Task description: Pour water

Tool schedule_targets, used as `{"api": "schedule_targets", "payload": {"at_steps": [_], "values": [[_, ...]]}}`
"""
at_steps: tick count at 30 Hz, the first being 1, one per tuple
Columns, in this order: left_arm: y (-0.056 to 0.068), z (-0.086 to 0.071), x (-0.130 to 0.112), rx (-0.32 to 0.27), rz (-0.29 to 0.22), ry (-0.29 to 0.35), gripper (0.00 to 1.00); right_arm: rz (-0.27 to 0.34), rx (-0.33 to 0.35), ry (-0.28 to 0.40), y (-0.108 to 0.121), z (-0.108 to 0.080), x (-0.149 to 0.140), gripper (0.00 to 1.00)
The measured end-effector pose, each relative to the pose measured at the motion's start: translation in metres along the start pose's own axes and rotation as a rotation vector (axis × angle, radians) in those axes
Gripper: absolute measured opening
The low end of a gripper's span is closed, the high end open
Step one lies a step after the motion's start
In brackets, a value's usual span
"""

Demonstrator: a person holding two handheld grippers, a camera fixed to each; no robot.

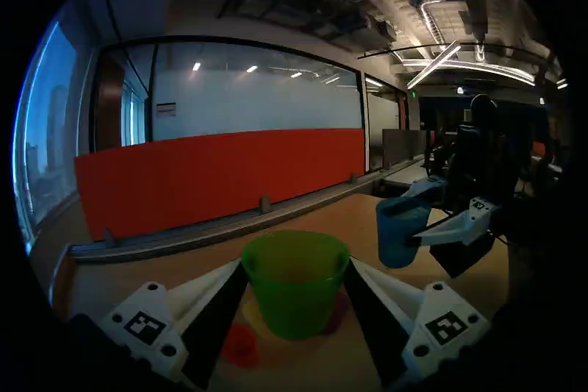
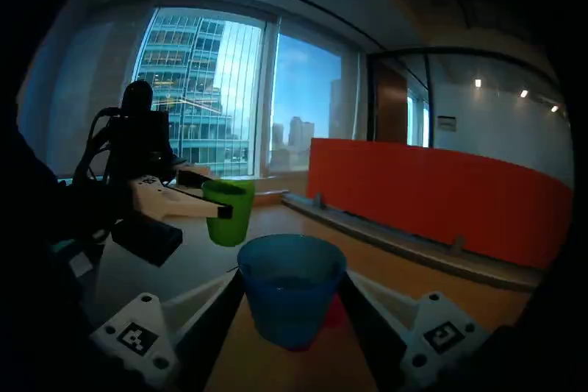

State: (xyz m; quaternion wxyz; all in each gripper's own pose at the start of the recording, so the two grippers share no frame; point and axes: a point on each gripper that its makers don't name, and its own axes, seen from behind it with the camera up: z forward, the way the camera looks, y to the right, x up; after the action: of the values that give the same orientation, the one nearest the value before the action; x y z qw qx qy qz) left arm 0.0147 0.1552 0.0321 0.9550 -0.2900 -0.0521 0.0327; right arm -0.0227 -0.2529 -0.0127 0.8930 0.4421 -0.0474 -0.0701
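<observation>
Left gripper: jaws closed on both sides of the green cup, upright over the wooden table.
Finger tags: black-and-white square markers, no words.
Wall sign: too small to read.
Blue cup: right and farther, holding water, pinched upright by the right gripper.

The green cup hides the tips of the left tongs. The blue cup hides most of a red thing.
</observation>
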Motion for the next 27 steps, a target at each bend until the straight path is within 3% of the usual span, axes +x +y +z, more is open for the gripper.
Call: {"api": "schedule_targets", "payload": {"at_steps": [11,27], "values": [[0.003,0.0,-0.021,-0.015,-0.003,-0.038,0.87,0.021,0.019,-0.011,0.004,-0.006,-0.006,0.9],[0.018,0.007,-0.059,-0.056,0.026,-0.141,0.87,0.03,0.045,-0.098,0.009,-0.014,-0.034,0.9]]}}
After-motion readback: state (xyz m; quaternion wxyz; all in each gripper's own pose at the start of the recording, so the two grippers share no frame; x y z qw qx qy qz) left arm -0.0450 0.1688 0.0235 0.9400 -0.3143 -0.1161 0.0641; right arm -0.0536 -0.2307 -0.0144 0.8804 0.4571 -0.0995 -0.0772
